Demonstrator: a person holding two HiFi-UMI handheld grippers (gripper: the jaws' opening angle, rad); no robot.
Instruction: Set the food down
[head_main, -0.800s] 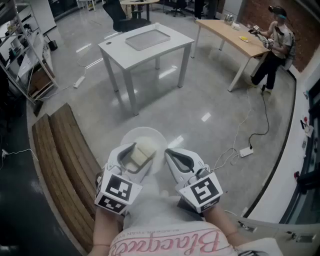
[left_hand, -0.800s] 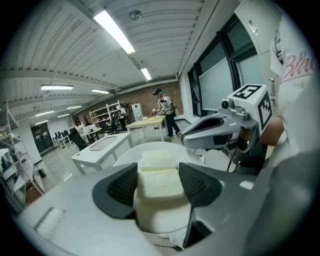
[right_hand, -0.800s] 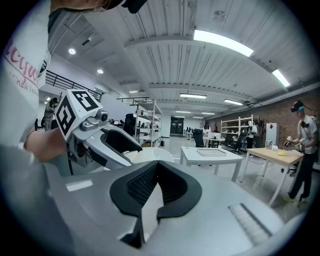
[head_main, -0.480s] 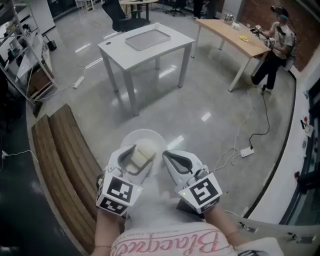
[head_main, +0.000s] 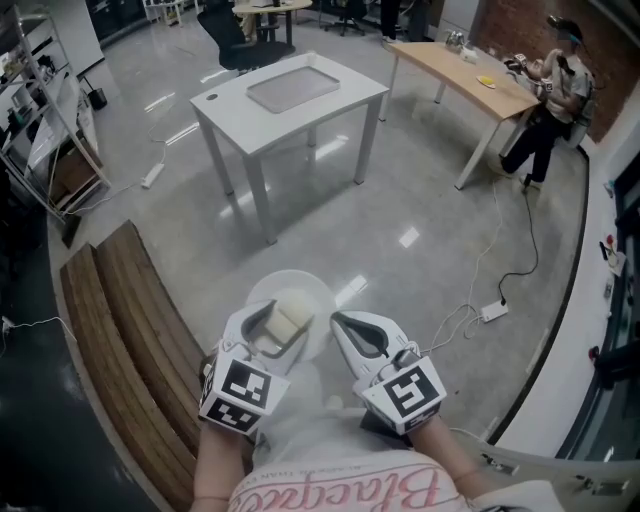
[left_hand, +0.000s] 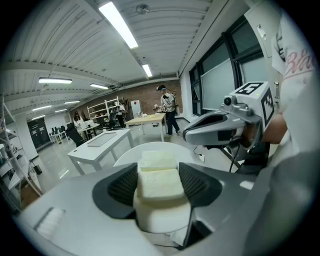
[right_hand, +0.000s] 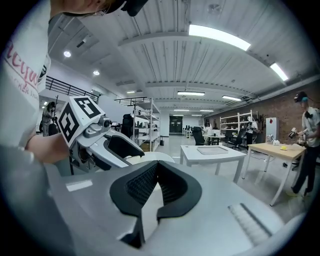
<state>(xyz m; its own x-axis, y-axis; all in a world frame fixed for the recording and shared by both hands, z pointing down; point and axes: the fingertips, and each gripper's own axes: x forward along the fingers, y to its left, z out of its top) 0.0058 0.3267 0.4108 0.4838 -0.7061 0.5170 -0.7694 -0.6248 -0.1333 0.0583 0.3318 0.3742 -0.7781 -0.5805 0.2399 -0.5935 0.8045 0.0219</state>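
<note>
A pale cream block of food (head_main: 290, 312) (left_hand: 160, 184) sits between the jaws of my left gripper (head_main: 275, 322) (left_hand: 159, 194), which is shut on it. Just beyond it a second pale piece (left_hand: 157, 160) rests on a round white plate (head_main: 312, 284) (left_hand: 172, 148). The plate hangs in the air over the floor. My right gripper (head_main: 341, 323) (right_hand: 156, 172) is shut at the plate's right edge, and white shows in the gap under its pads. From the right gripper view, the left gripper (right_hand: 131, 150) stands close on the left.
A white table (head_main: 290, 95) stands ahead across the grey floor. A slatted wooden bench (head_main: 130, 330) runs along the left. A wooden desk (head_main: 465, 75) with a person (head_main: 550, 90) beside it is at the far right. A power strip and cable (head_main: 492, 312) lie on the floor.
Both grips are the same as before. The grippers and plate sit a little lower in the head view, and the whole view has shifted slightly.
</note>
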